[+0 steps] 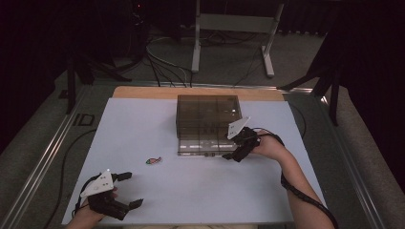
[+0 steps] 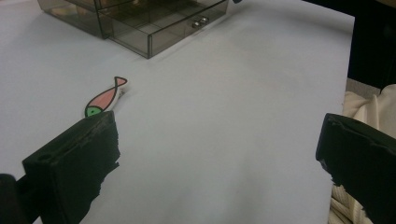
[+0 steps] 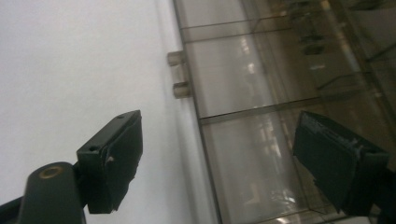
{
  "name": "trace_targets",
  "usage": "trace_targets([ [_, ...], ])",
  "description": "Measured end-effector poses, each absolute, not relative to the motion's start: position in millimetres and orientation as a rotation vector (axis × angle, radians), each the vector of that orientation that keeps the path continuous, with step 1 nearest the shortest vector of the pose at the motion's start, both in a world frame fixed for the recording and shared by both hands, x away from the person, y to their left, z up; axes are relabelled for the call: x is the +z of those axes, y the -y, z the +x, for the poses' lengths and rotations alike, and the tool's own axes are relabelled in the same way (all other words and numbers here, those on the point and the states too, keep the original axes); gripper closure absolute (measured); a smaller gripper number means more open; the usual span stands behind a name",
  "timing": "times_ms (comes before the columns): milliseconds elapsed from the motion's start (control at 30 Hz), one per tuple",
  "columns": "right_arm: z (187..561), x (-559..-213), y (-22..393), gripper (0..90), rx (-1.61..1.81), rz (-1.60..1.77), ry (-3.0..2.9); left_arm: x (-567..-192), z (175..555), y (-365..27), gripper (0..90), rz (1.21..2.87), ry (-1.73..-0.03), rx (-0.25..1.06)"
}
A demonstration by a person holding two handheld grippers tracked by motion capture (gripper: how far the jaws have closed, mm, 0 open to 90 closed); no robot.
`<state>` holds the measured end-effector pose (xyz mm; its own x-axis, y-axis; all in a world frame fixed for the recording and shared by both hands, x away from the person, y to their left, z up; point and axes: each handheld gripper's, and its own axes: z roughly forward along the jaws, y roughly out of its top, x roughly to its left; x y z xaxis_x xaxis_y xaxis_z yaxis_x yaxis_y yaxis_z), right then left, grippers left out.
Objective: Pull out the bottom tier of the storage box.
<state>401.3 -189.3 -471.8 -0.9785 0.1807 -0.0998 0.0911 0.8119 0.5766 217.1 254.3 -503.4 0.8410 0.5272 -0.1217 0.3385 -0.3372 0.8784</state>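
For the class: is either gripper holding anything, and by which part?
Nothing is held. The left gripper and the right gripper, beside the drawer, stand open.

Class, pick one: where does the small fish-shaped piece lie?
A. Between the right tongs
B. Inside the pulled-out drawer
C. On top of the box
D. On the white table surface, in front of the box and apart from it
D: the fish-shaped piece lies flat on the white table surface, clear of the smoky transparent box.
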Motion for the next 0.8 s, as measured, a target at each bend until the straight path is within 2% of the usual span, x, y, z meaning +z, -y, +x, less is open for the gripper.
trace_targets([
  [200, 401.3, -470.2, 196.1, 11.1, 0.934, 0.346, -2.809, -503.0, 216.8, -254.5, 0.0, 1.953, -0.642, 0.220],
  [800, 379.4, -460.7, 221.3, 10.9, 1.072, 0.582, -2.683, -503.4, 217.4, -253.9, 0.0, 1.962, -0.642, 0.217],
])
